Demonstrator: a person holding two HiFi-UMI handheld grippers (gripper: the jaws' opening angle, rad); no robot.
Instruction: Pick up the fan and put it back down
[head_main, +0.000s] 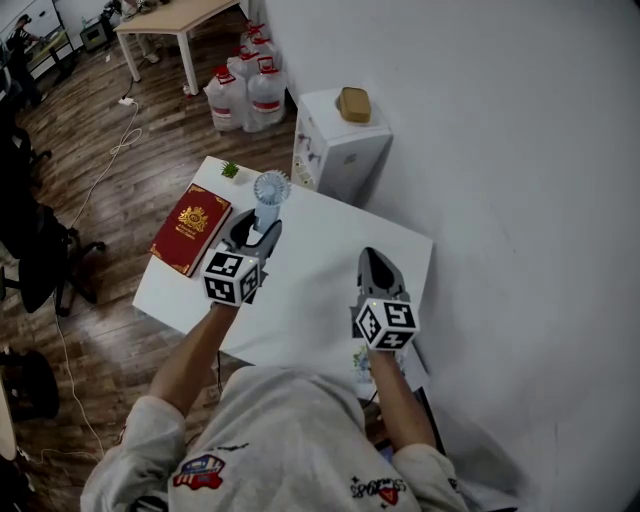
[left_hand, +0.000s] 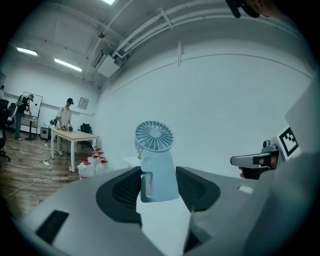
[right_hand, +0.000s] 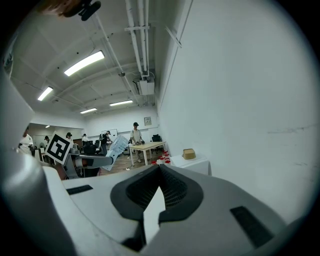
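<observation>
Holding fan (left_hand: 158, 172) by handle, pinched in left gripper (head_main: 262, 232), above table (head_main: 320, 275). Judged light, stiff plastic, grille fragile; best gripped at handle. Saw right gripper (head_main: 374, 262) pressed together, empty.

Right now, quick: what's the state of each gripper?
Left gripper: closed on the fan.
Right gripper: closed, nothing between its jaws.

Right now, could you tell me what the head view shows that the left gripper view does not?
Only the head view: the book and plant on the table. Only the left gripper view: ceiling lights and pipes. Both: the fan gripped in the left claw, the right claw, and the jugs.
</observation>
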